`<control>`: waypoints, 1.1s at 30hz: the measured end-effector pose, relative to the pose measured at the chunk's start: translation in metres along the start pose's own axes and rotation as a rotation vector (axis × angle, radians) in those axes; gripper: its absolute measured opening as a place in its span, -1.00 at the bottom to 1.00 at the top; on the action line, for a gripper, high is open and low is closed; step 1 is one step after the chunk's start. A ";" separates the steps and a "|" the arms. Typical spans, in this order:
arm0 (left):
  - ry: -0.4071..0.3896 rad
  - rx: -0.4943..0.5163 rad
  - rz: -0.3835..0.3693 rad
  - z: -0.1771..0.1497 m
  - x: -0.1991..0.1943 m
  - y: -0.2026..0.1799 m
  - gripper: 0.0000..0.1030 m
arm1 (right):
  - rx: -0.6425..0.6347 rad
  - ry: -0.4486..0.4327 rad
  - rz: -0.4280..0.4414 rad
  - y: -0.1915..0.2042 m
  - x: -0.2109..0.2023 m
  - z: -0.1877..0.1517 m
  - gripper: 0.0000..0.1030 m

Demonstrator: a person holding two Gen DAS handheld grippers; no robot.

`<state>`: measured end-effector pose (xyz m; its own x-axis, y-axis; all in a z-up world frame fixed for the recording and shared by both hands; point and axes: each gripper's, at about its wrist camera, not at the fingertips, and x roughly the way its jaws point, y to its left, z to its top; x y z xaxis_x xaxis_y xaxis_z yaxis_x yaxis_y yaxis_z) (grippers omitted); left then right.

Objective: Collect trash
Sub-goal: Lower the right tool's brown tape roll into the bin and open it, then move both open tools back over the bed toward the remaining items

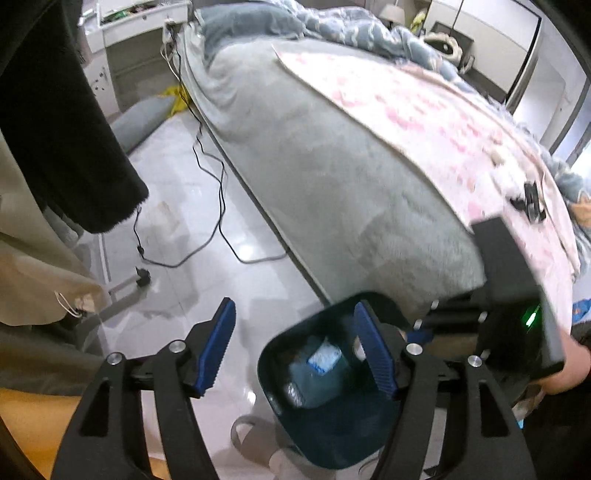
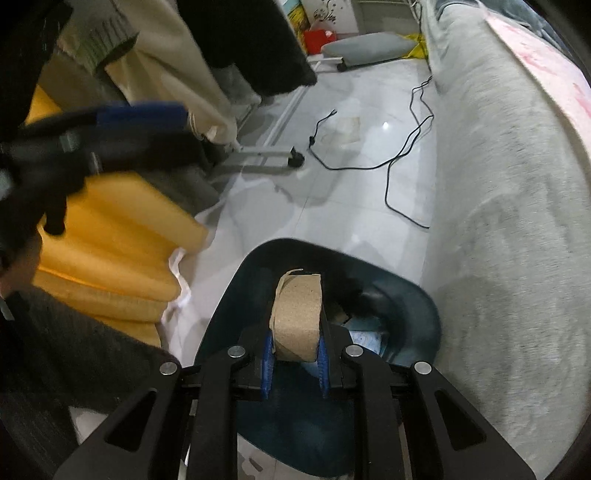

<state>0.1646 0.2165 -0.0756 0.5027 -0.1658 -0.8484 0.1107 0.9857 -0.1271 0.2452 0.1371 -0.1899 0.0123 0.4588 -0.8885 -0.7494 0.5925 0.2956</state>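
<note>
The right tool (image 2: 293, 363) is clamped on a flattened brown cardboard tube (image 2: 297, 321), holding it directly over the mouth of a dark teal trash bin (image 2: 413, 306) that stands on the floor just beside the bed. The left tool (image 1: 295, 350) has its blue pads spread apart with nothing between them; one finger reaches across the bin's rim (image 1: 273, 343), the other hangs over bare floor. Inside the bin lie pale scraps, one bluish white, though blur makes it hard to say what they are. The floor (image 2: 351, 192) is glossy pale grey tile, catching reflections, with a thin black cable (image 2: 399, 162) looping across it. Along one side runs the bed (image 1: 332, 177), covered in a fluffy grey-green blanket, with a pink-patterned sheet (image 1: 424, 107) on top and a rumpled blue quilt (image 1: 354, 26) further back. On the other side hang dark and beige garments (image 2: 177, 62) from a rack whose wheeled foot (image 2: 295, 160) rests on the tile, above a stack of folded yellow fabric (image 2: 118, 236). Farther off sit a grey padded board (image 2: 369, 48) near the floor, a red box (image 2: 317, 38), and a white desk (image 1: 140, 22) at the head of the bed.
</note>
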 end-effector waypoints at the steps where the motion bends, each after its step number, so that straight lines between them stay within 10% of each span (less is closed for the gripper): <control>1: -0.016 -0.007 -0.002 0.002 -0.003 0.000 0.35 | -0.005 0.009 0.001 0.002 0.003 -0.001 -0.62; 19: -0.253 -0.055 -0.013 0.033 -0.040 -0.023 0.61 | -0.022 0.116 0.005 0.010 0.019 -0.016 -0.60; 22: -0.277 -0.061 0.009 0.037 -0.041 -0.028 0.63 | -0.022 0.110 0.002 0.009 0.015 -0.019 -0.09; 33: -0.423 -0.051 0.025 0.051 -0.059 -0.057 0.66 | -0.035 0.082 0.015 0.008 -0.004 -0.027 0.03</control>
<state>0.1719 0.1690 0.0080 0.8134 -0.1292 -0.5672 0.0571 0.9881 -0.1432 0.2218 0.1220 -0.1930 -0.0522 0.4103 -0.9105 -0.7715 0.5623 0.2976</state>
